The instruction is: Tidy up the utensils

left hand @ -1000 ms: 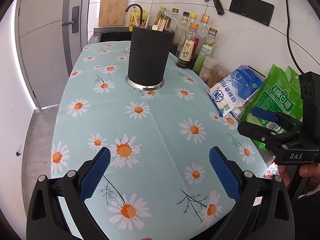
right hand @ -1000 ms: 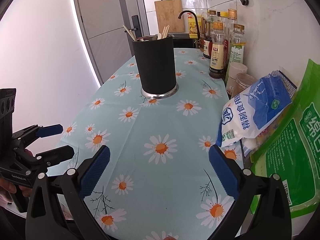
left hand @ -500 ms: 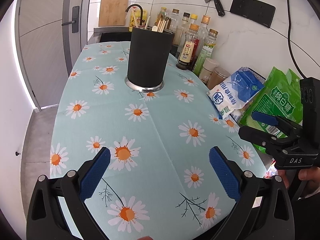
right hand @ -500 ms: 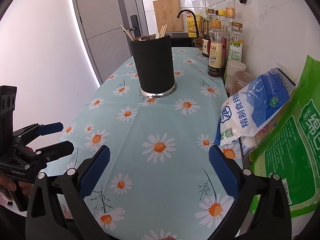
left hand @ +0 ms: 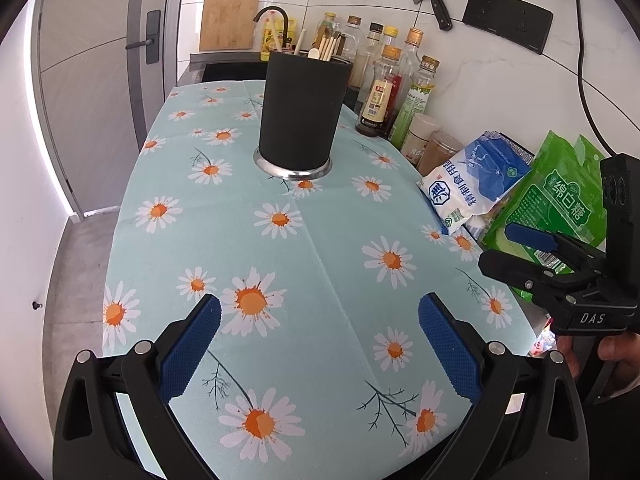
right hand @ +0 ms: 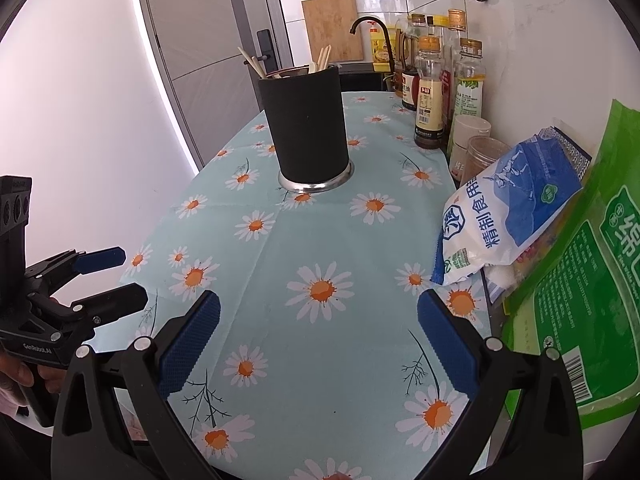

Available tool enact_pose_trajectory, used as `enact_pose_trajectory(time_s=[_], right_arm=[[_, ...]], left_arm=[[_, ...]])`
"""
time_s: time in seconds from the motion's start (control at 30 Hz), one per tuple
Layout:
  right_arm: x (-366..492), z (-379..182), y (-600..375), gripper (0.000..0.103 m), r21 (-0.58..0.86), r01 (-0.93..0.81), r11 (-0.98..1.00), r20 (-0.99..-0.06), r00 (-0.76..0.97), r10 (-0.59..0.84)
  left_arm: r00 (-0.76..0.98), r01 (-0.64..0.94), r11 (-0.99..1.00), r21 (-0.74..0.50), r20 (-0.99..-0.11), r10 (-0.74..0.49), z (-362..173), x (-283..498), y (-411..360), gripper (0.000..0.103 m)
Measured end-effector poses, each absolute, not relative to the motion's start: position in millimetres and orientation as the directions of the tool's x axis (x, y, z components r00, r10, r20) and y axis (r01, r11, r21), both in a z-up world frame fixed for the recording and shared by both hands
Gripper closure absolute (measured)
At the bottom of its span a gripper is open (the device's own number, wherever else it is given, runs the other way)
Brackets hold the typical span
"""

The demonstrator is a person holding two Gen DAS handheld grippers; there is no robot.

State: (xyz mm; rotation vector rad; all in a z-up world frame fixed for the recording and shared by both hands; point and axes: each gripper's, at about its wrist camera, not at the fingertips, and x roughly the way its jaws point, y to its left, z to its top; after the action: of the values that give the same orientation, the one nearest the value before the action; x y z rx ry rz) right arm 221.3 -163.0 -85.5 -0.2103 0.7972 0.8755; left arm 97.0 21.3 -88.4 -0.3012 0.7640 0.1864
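Blue-padded and spread wide, our left tongs (left hand: pixel 319 344) are hovering at 6 o'clock over the daisy-print cloth on the counter (left hand: pixel 320 272), pinching nothing. Our right tongs (right hand: pixel 318 342) are hanging beside them, equally spread and equally bare; each pair is showing in the other's view, at 3 o'clock and at 9 o'clock.

Farther out, toward 12 o'clock, the black utensil holder (left hand: pixel 302 114) is standing upright on its steel base. Chopsticks (right hand: pixel 253 63) and other pale handles are poking out of its rim, so the utensils we can see are sitting inside it already. No loose utensil is showing on the cloth.

We are judging that this fits two stages: utensils waiting to be drawn out and sorted, or utensils all gathered in and the tongs backing off. The views are not settling which.

At 2 o'clock, bottles (left hand: pixel 380 94), a salt bag (left hand: pixel 476 178) and a green sugar bag (left hand: pixel 556 204) are lining the wall.
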Motion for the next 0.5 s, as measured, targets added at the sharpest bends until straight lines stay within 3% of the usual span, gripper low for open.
enact_pose_trajectory(time_s=[0.5], right_arm=[[216.2,-89.2,-163.8,0.005,0.145,-0.761,0.633,-0.706,0.368,0.605]], left_arm=[[0.716,-0.284,0.933,-0.219,-0.696,0.054,-86.2,90.6,20.3,0.006]])
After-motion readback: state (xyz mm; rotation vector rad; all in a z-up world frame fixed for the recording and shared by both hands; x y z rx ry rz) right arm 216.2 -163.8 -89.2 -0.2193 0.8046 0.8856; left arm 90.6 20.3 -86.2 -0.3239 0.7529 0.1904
